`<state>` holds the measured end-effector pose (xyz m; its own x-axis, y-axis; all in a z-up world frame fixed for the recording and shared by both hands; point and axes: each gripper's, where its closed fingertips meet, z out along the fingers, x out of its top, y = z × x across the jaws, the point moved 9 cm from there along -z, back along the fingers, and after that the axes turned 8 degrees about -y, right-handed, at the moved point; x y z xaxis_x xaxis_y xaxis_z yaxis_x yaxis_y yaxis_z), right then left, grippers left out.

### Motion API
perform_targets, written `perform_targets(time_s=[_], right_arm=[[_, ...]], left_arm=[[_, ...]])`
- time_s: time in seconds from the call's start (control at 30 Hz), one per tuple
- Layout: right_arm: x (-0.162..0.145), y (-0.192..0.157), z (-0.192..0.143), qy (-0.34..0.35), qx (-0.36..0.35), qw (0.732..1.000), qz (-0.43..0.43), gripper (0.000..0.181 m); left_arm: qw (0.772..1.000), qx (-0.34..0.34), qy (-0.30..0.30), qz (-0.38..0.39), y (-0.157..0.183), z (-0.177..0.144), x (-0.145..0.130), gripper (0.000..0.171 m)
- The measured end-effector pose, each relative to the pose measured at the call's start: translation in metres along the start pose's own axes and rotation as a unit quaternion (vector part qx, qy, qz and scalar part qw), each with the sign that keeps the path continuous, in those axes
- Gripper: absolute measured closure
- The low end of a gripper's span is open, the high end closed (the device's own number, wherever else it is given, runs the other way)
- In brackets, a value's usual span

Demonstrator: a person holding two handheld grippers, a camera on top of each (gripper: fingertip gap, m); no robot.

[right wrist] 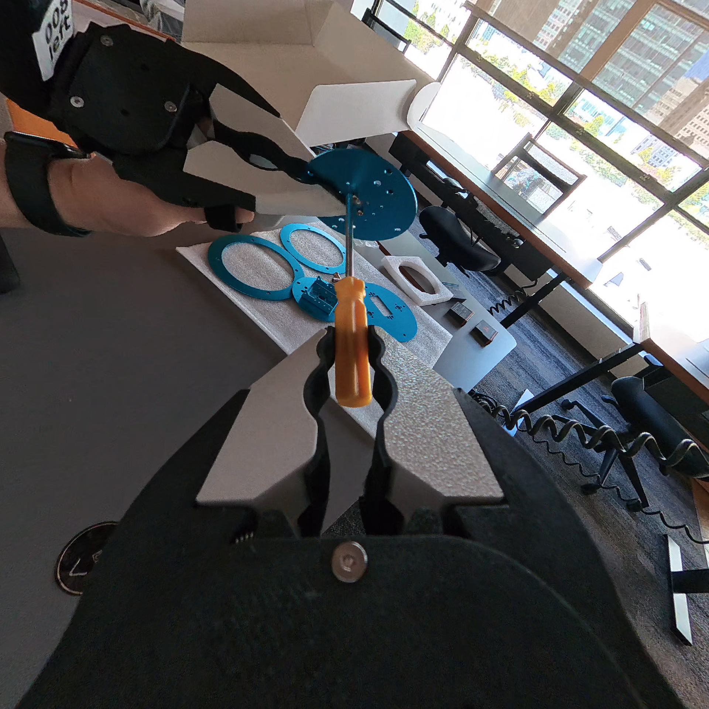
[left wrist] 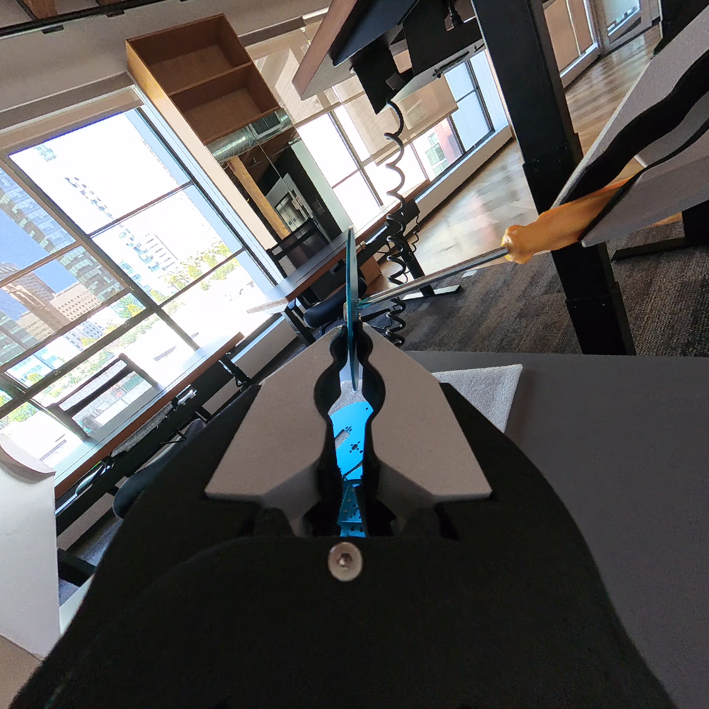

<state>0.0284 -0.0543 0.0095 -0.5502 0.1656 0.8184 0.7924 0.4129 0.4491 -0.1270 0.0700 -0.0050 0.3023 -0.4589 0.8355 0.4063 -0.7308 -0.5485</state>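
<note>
Closest to the right wrist camera, the right gripper had its jaws clamped on the orange handle of a screwdriver, whose thin metal shaft ran forward to meet the face of a blue round plate at one of its small holes. That plate was held up in the air, clear of the desk, by the left gripper, jaws pinched on the plate's rim (in the left wrist view the plate showed edge-on, a thin sliver between the jaws). A person's hand was wrapped around the left gripper's grip. Below, on a grey foam sheet lying on the desk, sat two blue rings, a small blue bracket on a disc, and another blue plate with a slot cut in it; a white foam frame and two small dark boxes lay just beyond. As for what could go wrong: the plate was gripped only at its edge, so a push from the screwdriver tip could well tilt or swing it in the jaws, and the tip might then skid off the hole across the blue face. The smooth handle could also twist or slide in the right jaws under load.
</note>
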Motion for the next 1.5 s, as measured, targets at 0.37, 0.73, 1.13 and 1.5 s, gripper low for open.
perform_targets(time_s=[0.37,0.73,1.13,1.5], right_arm=[[-0.002,0.003,-0.002,-0.002,-0.006,1.0,0.004,0.166],[-0.003,0.003,-0.003,0.002,-0.001,1.0,0.006,0.166],[-0.013,0.001,-0.003,0.036,0.01,0.997,0.065,0.166],[-0.018,-0.017,-0.005,0.023,-0.185,0.966,-0.18,0.165]], left_arm=[[1.0,-0.003,0.004,-0.012,0.0,0.0,0.0,0.169],[1.0,-0.002,0.004,-0.006,0.001,-0.001,0.0,0.17],[0.999,0.02,0.007,0.045,0.006,-0.004,0.006,0.169],[0.993,0.063,-0.029,0.096,0.019,0.002,0.01,0.17]])
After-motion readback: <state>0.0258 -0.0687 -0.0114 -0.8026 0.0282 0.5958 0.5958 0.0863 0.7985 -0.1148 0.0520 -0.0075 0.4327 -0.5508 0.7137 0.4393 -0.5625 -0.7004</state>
